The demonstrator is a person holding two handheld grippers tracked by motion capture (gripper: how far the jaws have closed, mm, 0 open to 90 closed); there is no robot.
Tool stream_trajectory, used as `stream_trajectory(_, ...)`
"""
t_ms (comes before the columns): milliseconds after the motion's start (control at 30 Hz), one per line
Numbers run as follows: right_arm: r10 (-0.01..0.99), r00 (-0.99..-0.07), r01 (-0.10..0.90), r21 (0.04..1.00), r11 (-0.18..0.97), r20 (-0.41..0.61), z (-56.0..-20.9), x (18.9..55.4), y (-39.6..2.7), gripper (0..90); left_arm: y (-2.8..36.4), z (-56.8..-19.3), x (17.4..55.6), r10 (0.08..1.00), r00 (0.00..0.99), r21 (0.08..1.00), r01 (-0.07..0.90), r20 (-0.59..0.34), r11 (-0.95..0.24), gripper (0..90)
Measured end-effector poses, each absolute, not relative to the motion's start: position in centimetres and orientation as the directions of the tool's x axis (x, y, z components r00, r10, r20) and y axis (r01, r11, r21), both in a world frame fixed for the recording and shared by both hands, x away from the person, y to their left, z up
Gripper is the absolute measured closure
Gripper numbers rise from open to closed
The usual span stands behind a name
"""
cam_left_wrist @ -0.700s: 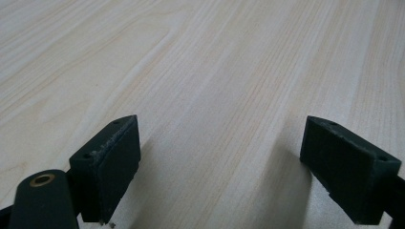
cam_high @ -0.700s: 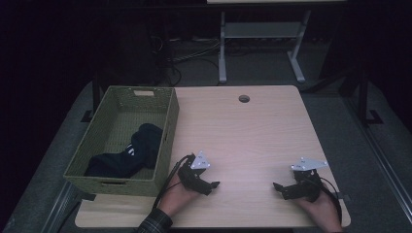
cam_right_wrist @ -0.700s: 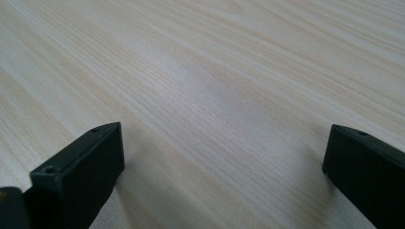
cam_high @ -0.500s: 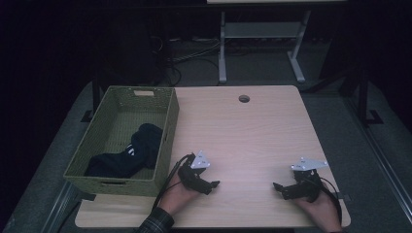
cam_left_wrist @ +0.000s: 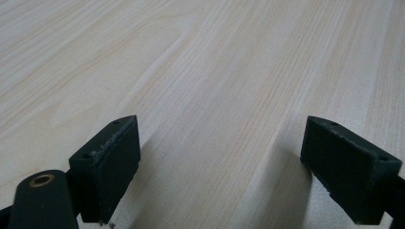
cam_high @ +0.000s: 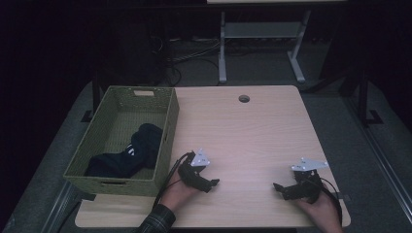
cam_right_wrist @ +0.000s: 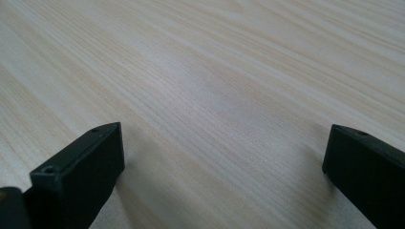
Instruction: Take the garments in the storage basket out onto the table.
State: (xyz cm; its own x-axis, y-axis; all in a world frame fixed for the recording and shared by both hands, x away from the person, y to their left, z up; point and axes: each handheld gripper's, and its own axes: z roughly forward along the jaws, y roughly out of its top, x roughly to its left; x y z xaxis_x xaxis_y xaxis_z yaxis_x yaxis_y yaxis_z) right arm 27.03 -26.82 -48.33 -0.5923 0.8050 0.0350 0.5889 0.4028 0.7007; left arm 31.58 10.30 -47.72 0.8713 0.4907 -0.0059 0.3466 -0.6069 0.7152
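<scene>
Both grippers rest low over the near part of the light wooden table [cam_high: 252,131], the left gripper [cam_high: 210,183] just right of the green woven basket [cam_high: 167,126] and the right gripper [cam_high: 278,188] near the right edge, well apart. Each has its 2 jaws spread wide with bare wood between them. Dark cloth [cam_high: 131,153] lies inside the basket at the table's left.

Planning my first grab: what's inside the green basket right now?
The green basket holds dark clothing, bunched toward its near right side, with a small white mark on it. The far half of the basket floor is bare. Whatever lies beneath the clothing is covered.
</scene>
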Motion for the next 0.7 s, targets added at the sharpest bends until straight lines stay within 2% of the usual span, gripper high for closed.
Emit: stream_trajectory(700,0.805,-0.592,0.589,0.700,0.403,0.035,-48.3,27.0,-26.8,0.1,10.3,-46.7,31.4,0.501,0.865,0.638,0.395,-0.018,-0.661,13.4)
